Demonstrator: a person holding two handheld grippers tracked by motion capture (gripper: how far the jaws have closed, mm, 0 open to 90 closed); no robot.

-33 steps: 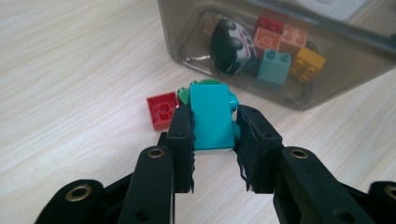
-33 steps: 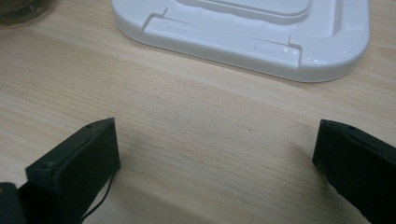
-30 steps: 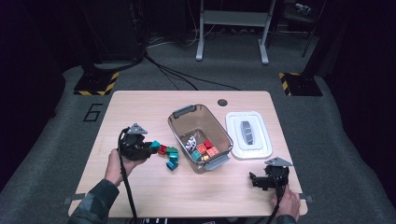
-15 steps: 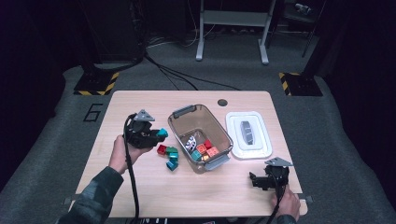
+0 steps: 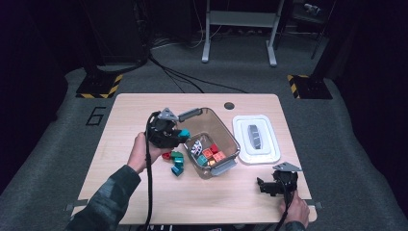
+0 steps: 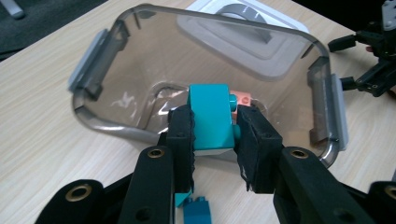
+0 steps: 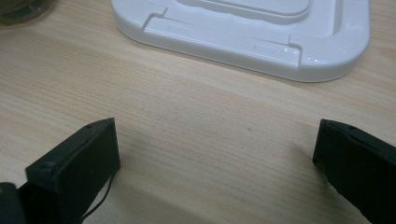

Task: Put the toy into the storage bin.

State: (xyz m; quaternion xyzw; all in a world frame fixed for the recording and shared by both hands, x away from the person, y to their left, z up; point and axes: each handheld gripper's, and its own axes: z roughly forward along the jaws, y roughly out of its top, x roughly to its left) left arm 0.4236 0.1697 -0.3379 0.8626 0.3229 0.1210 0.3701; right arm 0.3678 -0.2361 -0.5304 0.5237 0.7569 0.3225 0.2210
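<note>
Clamped between the 2 black jaws of the left gripper (image 6: 212, 140) sits a teal plastic building brick (image 6: 211, 119), pinched by its 2 side faces so that its top clears the pads and it can drop free once the grip loosens. Seen from the left gripper view, the brick hangs just at the near rim of the clear smoky plastic bin (image 6: 116, 65) with grey clip handles, above the opening rather than inside it; I judge the step in hand to be carrying this brick over to the bin for release. Orange and red bricks (image 5: 213, 154) and a black-and-white patterned piece already lie on the bin's floor, which suggests a sorting job partly done. Just outside the bin's left wall, on the pale wooden worktop (image 5: 125, 110), a small cluster of leftover bricks (image 5: 174, 161), red, green and teal, waits within easy reach of that hand. Right of the bin, apart from it, the white plastic lid (image 5: 256, 138) with its grey handle lies flat, set aside so the opening stays free. Farther out, near the worktop's front right corner, the right gripper (image 5: 269, 185) rests low with its jaws spread wide and nothing between them, pointed toward the lid's near edge, likely parked out of the way.
</note>
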